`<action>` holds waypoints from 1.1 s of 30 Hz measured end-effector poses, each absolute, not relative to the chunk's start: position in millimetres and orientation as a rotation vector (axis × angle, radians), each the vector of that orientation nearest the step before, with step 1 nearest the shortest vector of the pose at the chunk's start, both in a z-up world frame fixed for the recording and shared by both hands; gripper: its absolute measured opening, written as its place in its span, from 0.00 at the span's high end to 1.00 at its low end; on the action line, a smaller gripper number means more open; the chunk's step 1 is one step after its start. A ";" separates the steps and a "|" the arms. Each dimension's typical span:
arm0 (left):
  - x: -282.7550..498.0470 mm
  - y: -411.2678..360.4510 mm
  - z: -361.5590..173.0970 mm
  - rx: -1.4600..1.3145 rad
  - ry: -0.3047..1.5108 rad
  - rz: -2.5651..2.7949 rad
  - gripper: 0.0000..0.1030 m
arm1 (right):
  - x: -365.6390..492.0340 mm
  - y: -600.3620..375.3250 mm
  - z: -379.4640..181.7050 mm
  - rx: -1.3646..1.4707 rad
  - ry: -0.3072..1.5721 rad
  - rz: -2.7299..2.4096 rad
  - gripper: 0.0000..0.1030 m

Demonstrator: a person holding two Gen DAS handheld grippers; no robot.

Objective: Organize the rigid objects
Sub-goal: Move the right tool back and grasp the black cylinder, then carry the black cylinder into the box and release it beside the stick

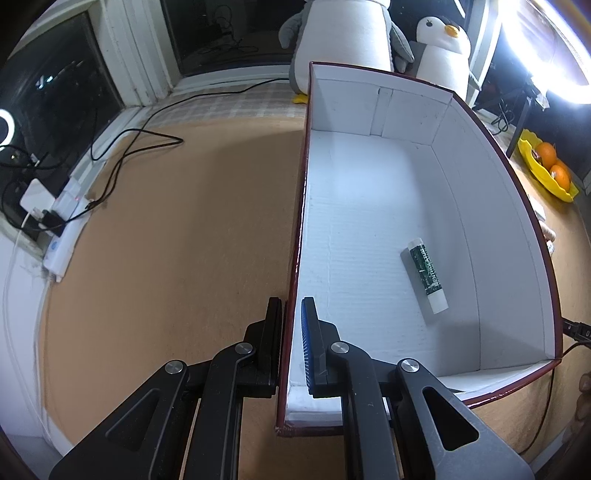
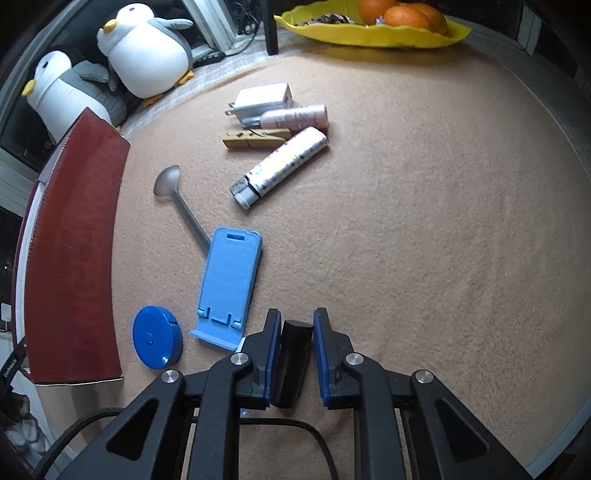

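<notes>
A white-lined box with dark red outer walls [image 1: 480, 221] stands on the tan mat. My left gripper [image 1: 291, 301] is shut on its left wall, one finger outside and one inside. A green and white tube [image 1: 426, 275] lies on the box floor. In the right wrist view my right gripper [image 2: 295, 314] is shut on a black cylinder [image 2: 293, 354], which lies on the mat between the blue pads. Beside it are a blue phone stand [image 2: 229, 280], a round blue tape measure [image 2: 157, 336], a spoon [image 2: 170, 184], a patterned tube [image 2: 280, 166], a clothespin [image 2: 255, 139], a pink tube [image 2: 295, 116] and a white charger [image 2: 262, 98].
The box's red side [image 2: 74, 258] runs along the left of the right wrist view. A yellow dish with oranges [image 2: 369, 33] sits at the far edge. Two plush penguins [image 2: 147, 48] stand behind the box. Cables and a power strip [image 1: 62, 229] lie at the mat's left edge.
</notes>
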State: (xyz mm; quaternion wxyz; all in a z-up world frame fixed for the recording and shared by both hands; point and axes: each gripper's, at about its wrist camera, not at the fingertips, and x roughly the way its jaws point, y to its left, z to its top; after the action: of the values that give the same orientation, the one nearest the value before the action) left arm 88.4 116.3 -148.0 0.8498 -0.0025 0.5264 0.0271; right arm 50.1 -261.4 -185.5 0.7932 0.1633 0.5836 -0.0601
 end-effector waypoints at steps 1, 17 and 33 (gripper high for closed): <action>87.8 116.4 -147.4 -0.009 1.108 0.060 0.91 | 50.9 -259.5 -180.9 0.338 1.243 -0.126 0.85; 80.4 122.2 -143.4 -0.102 1.091 0.134 0.91 | 78.8 -178.2 -82.6 0.140 1.012 0.151 0.86; 74.0 125.7 -141.4 -0.159 1.075 0.199 0.91 | 78.6 -70.6 -76.7 -0.067 0.990 0.440 0.86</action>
State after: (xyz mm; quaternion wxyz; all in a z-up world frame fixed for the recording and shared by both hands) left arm 74.0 125.7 -141.4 0.8512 -0.0754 0.5106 0.0946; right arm 78.6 -70.6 -76.7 0.8563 -0.0320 0.4710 0.2096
